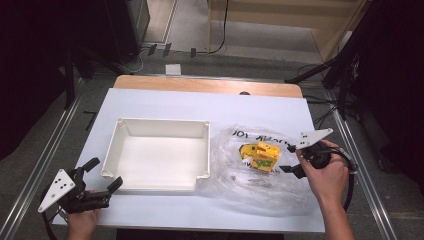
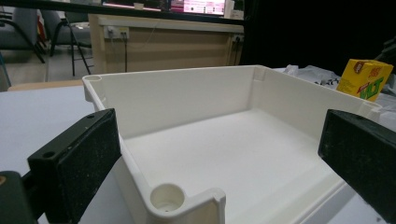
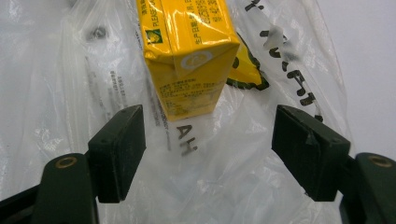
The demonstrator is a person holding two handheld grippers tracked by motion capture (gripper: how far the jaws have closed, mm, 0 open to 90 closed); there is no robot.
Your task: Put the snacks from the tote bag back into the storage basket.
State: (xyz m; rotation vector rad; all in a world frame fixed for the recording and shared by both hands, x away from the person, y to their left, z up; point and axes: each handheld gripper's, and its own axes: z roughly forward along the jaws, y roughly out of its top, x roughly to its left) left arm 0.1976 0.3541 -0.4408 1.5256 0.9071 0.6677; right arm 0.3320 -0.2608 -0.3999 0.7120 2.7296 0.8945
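A yellow drink carton [image 1: 265, 156] lies on a crumpled clear plastic bag [image 1: 250, 185] right of a white plastic tray [image 1: 157, 186]. My right gripper [image 1: 292, 158] is open just right of the carton; in the right gripper view the carton [image 3: 187, 56] sits ahead of the jaws, between their lines, on the bag [image 3: 60, 93]. My left gripper [image 1: 103, 175] is open at the tray's near left corner. In the left gripper view the tray [image 2: 196, 93] lies ahead between the jaws and the carton [image 2: 364, 79] stands beyond its far wall.
The white sheet on the table [image 1: 165, 100] has bare room behind the tray. The table's wooden far edge [image 1: 200, 85] shows beyond it. Black stands [image 1: 345, 65] flank the table on the floor.
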